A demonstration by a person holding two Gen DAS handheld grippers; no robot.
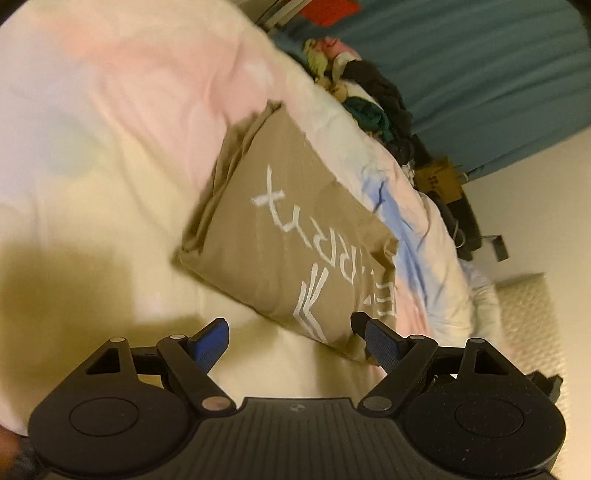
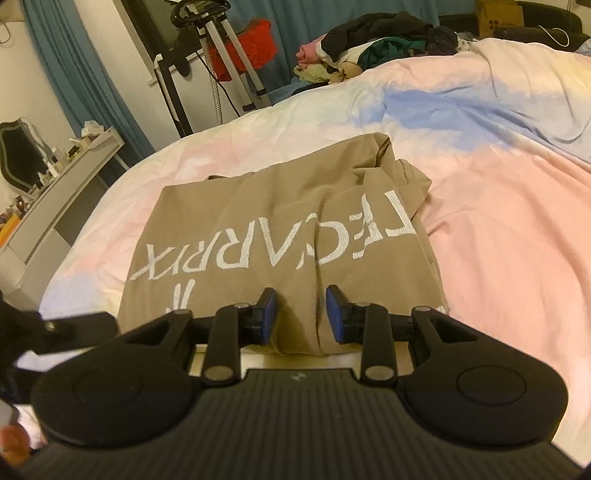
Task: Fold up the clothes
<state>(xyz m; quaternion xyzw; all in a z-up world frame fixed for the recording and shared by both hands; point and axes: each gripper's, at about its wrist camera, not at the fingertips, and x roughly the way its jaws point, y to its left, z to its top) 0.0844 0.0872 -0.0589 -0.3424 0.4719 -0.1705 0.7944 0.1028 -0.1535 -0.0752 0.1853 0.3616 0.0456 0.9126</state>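
Observation:
A tan shirt [image 1: 280, 236] with white lettering lies folded into a rough rectangle on the pastel bedspread [image 1: 110, 129]. My left gripper [image 1: 290, 334] is open wide and empty, just off the shirt's near corner, its right finger at the cloth's edge. In the right wrist view the same shirt [image 2: 258, 221] lies straight ahead. My right gripper [image 2: 301, 314] is open over the shirt's near edge, its blue pads either side of a raised fold of the cloth, not pinching it.
A pile of unfolded clothes [image 2: 373, 48] sits at the bed's far edge, also seen in the left wrist view [image 1: 369, 96]. Teal curtains, a metal stand [image 2: 221, 62] and a grey dresser [image 2: 62, 192] stand left of the bed. A cardboard box [image 2: 498, 14] is behind.

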